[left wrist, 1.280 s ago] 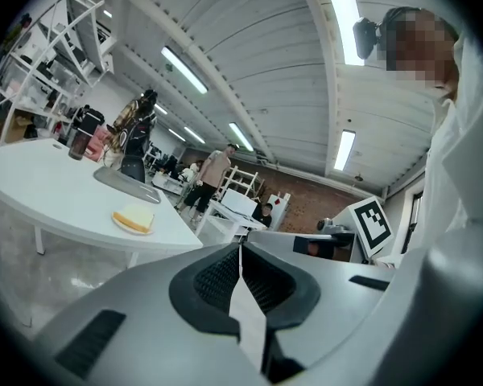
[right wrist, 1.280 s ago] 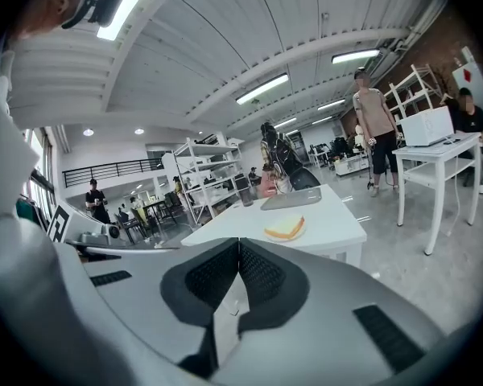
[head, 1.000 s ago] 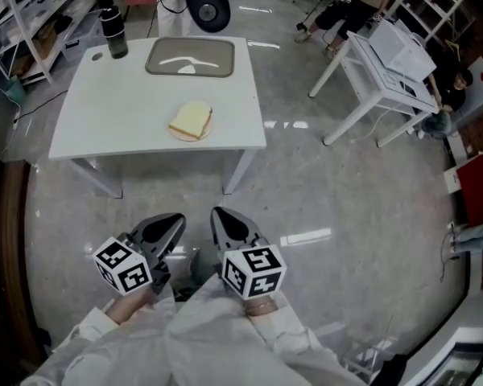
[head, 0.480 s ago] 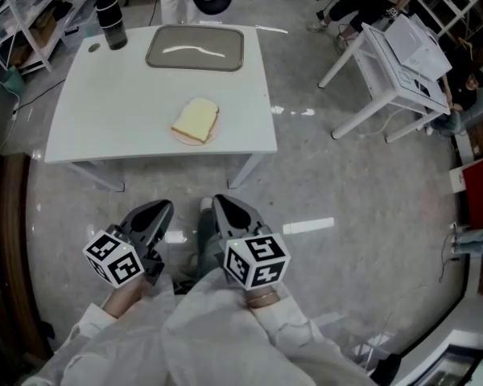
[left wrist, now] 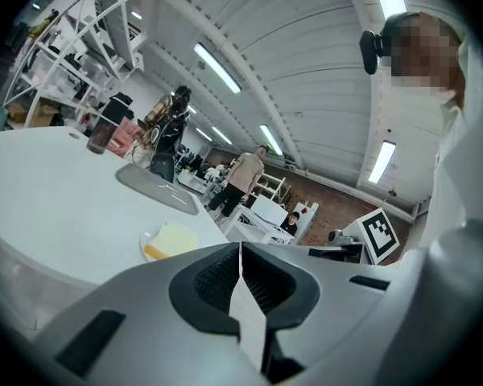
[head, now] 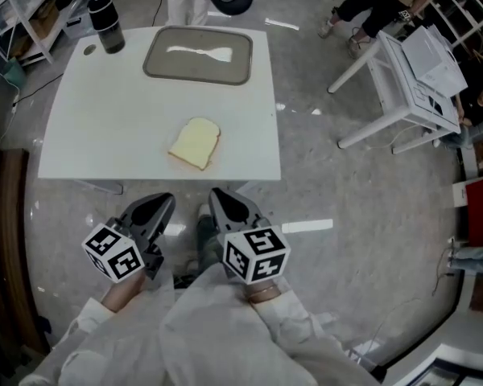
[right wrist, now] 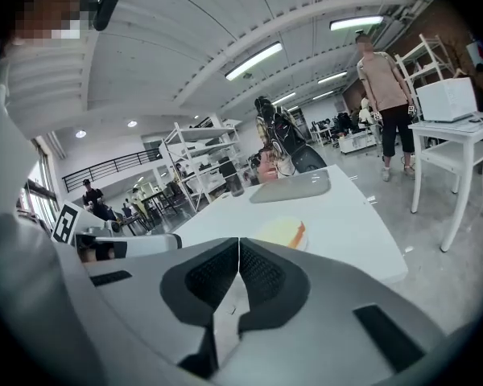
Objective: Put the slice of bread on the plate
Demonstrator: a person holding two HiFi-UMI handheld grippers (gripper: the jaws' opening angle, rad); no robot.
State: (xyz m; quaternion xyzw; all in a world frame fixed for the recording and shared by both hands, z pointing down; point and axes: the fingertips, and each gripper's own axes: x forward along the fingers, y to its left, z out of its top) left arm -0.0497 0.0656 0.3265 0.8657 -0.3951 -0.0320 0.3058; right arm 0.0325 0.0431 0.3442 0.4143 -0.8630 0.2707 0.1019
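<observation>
A pale yellow slice of bread [head: 196, 143] lies on a small round plate [head: 212, 162] near the front edge of the white table [head: 105, 111]. In the left gripper view the bread [left wrist: 171, 239] shows just beyond the jaws, and the right gripper view has the bread [right wrist: 282, 232] ahead too. My left gripper [head: 163, 201] and right gripper [head: 218, 195] hang side by side in front of the table, short of its edge. Both are shut with nothing between the pads.
A grey tray [head: 198, 55] with a white utensil lies at the table's far side. A dark bottle [head: 105, 22] stands at the far left corner. A second white table [head: 410, 71] and seated people are at the right; shelving [head: 16, 6] stands at the left.
The table and bread have come nearer in the head view as both grippers moved forward towards the table edge. The jaws stayed shut.
</observation>
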